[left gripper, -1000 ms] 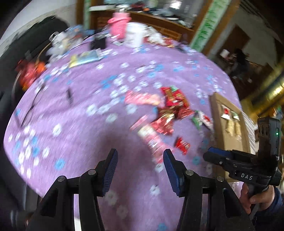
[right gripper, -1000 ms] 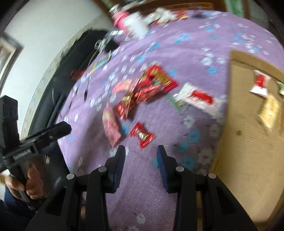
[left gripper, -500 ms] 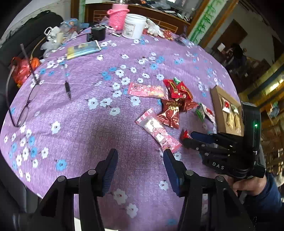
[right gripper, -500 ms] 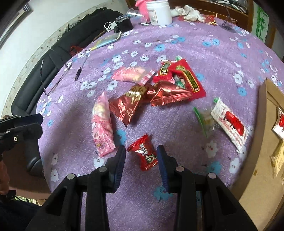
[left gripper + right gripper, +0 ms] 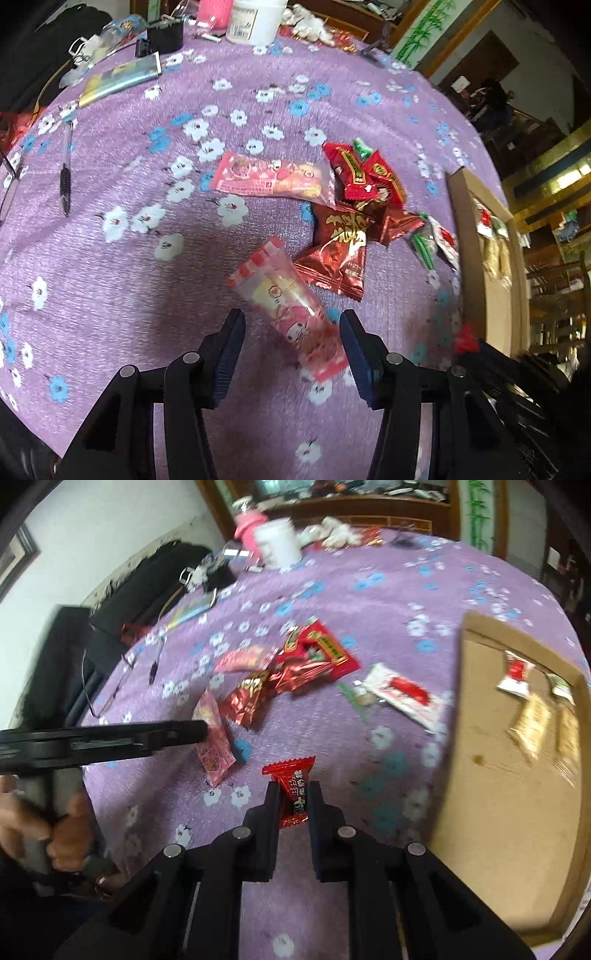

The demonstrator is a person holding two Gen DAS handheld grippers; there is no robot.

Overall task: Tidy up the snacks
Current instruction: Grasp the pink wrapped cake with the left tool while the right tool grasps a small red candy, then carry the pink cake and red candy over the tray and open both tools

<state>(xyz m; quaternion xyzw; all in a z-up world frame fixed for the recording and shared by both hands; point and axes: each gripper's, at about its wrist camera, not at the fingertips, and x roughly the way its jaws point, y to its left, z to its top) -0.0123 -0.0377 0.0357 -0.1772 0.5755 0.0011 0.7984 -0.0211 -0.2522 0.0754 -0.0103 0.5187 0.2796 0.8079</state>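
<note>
Small red candy (image 5: 294, 798): twist-wrapped, white lettering, upright, pinched at mid-body, top flared. Long pink packet (image 5: 291, 312): lies diagonal on the purple cloth, near end blurred. Second pink packet (image 5: 271, 178) lies flat, farther back. Dark red foil packs (image 5: 341, 247) overlap bright red packs (image 5: 364, 175) in a loose pile. White-and-red sachet (image 5: 402, 696) sits between pile and cardboard tray (image 5: 491, 775); the tray holds four small packets along its far side.

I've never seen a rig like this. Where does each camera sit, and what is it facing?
Left wrist: on the left tool, facing the pink snack pack between its open fingers.
Right wrist: on the right tool, gripping a red candy; the person's left hand shows.
Shared: purple tablecloth, cardboard tray.
</note>
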